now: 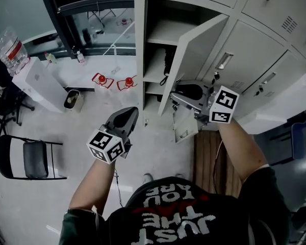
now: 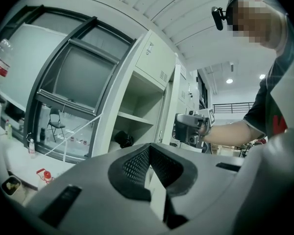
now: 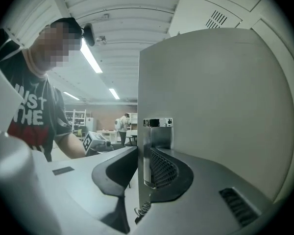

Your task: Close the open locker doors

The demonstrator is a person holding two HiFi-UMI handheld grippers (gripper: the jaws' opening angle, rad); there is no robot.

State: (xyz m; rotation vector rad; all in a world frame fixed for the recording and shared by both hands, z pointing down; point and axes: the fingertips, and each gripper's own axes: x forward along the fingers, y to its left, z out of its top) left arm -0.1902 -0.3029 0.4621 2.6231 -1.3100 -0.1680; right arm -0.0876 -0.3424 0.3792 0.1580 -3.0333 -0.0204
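Far to the left of the locker bank, a black folding chair stood on the pale floor. Nearer the bank, two small red objects lay on that floor.

The left gripper hung in front of the bank, a little left of its open column and touching nothing. Its jaws were drawn together with the tips meeting, and it held nothing.

The open column at the bank's left end showed bare shelves. A black object sat on one of them (too dark to make out what it was).

The tall locker door was swung well out from the bank's front, with its free edge toward the person. Below it a smaller door also hung open.

The right gripper was at the tall door's free edge, just in front of the bank. Its jaws stood partly apart astride that edge, just below a small metal latch. The right pad lay along the door's folded lip. A dark gap showed between the left pad and the door, so the door was between the jaws but not clamped.

The rest of the bank to the right had its doors closed.
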